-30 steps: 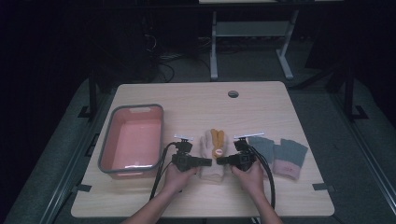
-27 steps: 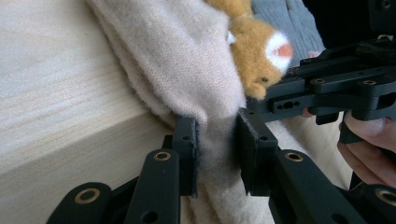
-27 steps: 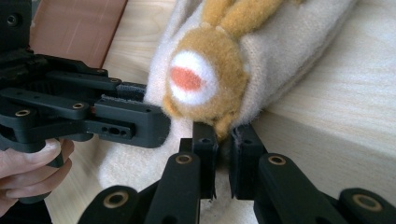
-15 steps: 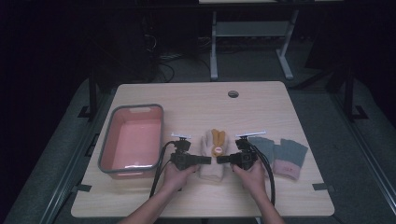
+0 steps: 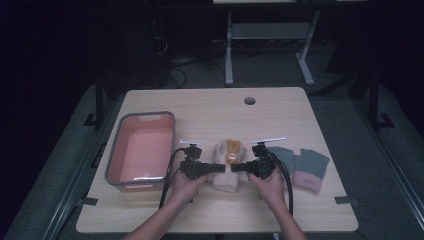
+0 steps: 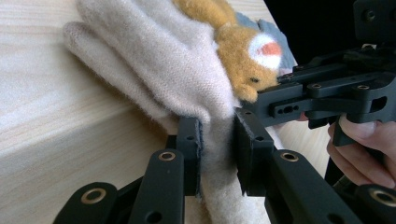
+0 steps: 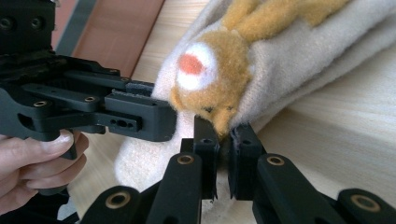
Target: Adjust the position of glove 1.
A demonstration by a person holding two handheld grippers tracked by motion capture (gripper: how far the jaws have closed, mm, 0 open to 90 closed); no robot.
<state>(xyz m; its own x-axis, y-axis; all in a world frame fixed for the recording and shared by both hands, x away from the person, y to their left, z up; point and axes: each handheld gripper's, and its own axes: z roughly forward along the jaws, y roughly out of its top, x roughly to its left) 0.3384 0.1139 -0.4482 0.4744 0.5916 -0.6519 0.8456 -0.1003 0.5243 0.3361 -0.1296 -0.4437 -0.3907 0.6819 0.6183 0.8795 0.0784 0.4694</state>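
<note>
At table centre, the left gripper (image 6: 217, 140) at nine o'clock and right gripper (image 7: 223, 140) at three o'clock clamp the cream knitted glove with orange plush animal (image 5: 229, 159); soft, light, likely best held by its edges.

Both forearms enter from the bottom edge. The left gripper (image 5: 220, 168) and the right gripper (image 5: 235, 167) point toward each other, tips close together. Each gripper's jaws are clamped on fabric.
</note>
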